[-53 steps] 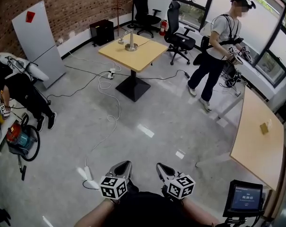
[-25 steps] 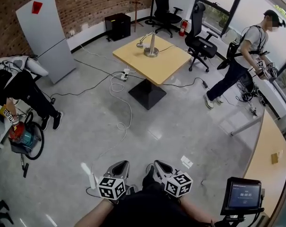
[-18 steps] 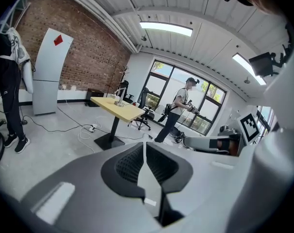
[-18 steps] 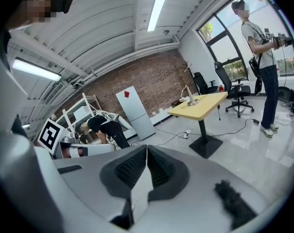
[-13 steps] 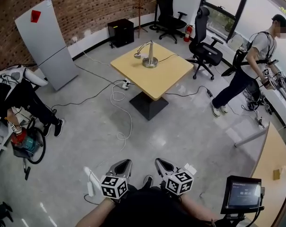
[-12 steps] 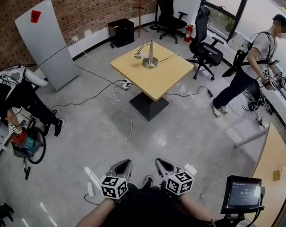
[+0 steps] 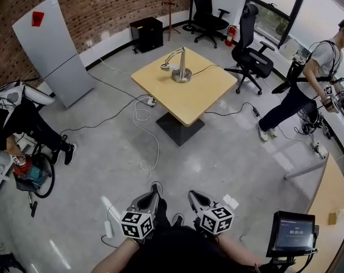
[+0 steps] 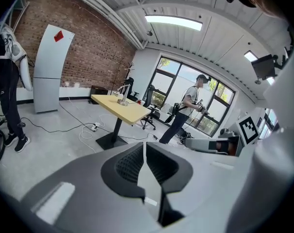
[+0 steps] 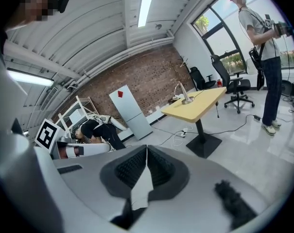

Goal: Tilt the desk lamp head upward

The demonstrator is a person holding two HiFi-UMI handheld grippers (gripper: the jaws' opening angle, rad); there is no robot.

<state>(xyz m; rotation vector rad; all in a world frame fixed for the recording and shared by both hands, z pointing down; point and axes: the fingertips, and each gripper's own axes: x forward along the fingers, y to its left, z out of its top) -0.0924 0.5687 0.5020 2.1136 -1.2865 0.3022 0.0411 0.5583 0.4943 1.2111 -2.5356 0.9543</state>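
Note:
A silver desk lamp (image 7: 181, 68) stands on a square yellow table (image 7: 189, 95) far ahead of me, its head (image 7: 166, 67) drooping to the left. The lamp (image 8: 122, 94) shows small in the left gripper view on the table (image 8: 122, 109). It also shows small as the lamp (image 9: 185, 94) on the table (image 9: 201, 106) in the right gripper view. Both grippers are held close to my body, far from the lamp. My left gripper (image 7: 152, 194) and right gripper (image 7: 193, 196) are both shut with nothing between the jaws.
Cables and a power strip (image 7: 108, 227) lie on the floor between me and the table. A person (image 7: 308, 90) walks at the right; another person (image 7: 24, 124) bends at the left. Office chairs (image 7: 252, 58) stand behind the table. A screen on a stand (image 7: 289, 236) is near right.
The view has shifted as I walk: the table and lamp now sit nearer and more central. The person at the right has moved further right. Both grippers stay shut.

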